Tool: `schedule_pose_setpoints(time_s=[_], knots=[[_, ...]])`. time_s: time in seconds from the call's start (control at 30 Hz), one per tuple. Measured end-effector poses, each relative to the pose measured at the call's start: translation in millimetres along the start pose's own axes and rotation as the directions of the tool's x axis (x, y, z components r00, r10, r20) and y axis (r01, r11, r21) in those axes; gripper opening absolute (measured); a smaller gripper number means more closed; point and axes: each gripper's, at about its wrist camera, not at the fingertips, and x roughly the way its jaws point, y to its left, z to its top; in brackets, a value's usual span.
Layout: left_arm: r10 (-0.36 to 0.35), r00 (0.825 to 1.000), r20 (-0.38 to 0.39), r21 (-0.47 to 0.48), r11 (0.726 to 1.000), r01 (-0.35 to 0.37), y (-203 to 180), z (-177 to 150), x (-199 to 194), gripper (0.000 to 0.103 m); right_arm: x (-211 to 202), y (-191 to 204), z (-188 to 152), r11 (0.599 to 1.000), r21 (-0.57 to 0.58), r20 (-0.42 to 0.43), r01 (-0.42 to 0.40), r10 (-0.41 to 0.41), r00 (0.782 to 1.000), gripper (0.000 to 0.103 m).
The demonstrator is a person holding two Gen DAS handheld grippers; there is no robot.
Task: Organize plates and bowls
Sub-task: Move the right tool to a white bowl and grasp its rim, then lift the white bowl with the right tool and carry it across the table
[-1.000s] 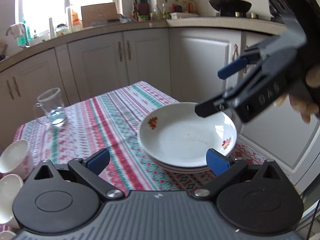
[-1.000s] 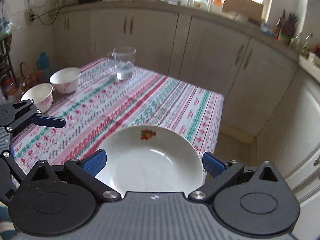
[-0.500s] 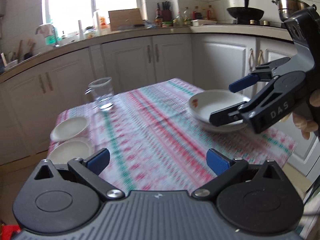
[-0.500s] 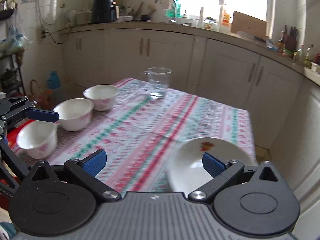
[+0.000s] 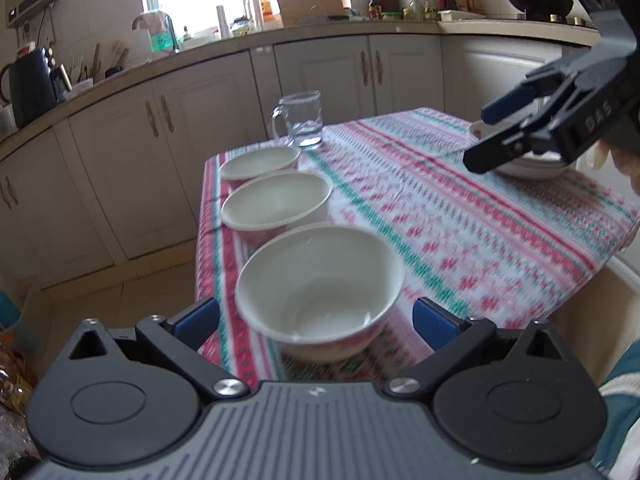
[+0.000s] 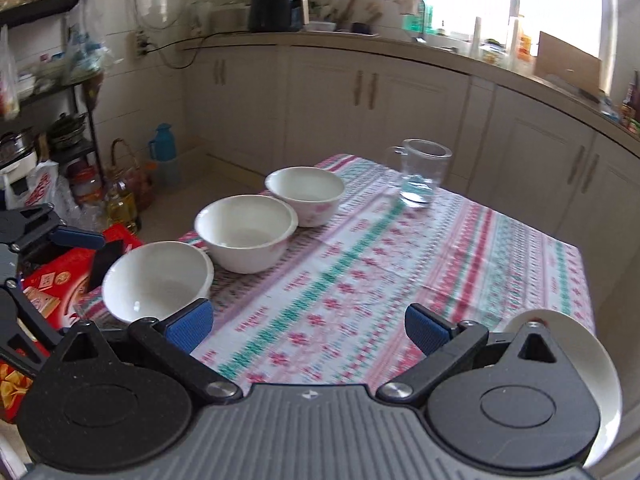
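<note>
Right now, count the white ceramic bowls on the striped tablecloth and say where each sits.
3, in a row along the table's left edge: the nearest bowl between the left gripper's open fingers, the middle bowl, and the far bowl beside the glass mug. None seems hidden.

left claw spread wide | right claw spread wide

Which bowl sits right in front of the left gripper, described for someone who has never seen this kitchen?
On the table's striped tablecloth, three white bowls line one edge, running away from a glass mug. It is the end bowl farthest from the mug, between the open left gripper fingers.
</note>
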Motion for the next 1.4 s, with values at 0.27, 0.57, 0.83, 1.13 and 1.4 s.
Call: schedule_pose_setpoints(time_s=[0.27, 0.57, 0.83, 1.13, 1.4], knots=[[-0.041, 0.999, -0.02, -0.003, 0.999, 0.041, 13.0, -16.0, 16.6, 0.102, 35.7, 31.2, 17.4, 0.996, -0.045, -0.047, -0.074, 0.072, 0.996, 0.103], [-0.102, 0.995, -0.019, -0.007, 0.995, 0.102, 15.4, -14.0, 25.1, 0.1, 70.8, 54.3, 20.5, 0.987, -0.067, -0.11, -0.148, 0.14, 0.984, 0.103], [-0.122, 0.992, -0.017, 0.001, 0.993, 0.122, 13.5, -13.5, 28.3, 0.097, 85.9, 59.2, 21.2, 0.976, -0.049, -0.145, -0.211, 0.202, 0.968, 0.087], [-0.137, 0.99, -0.018, -0.005, 0.991, 0.137, 14.6, -11.5, 29.3, 0.086, 94.5, 61.9, 18.7, 0.964, -0.024, -0.181, -0.265, 0.256, 0.95, 0.071], [-0.14, 0.99, -0.021, -0.005, 0.99, 0.14, 15.6, -11.0, 28.8, 0.086, 95.9, 62.5, 18.8, 0.952, -0.007, -0.177, -0.306, 0.3, 0.937, 0.069]])
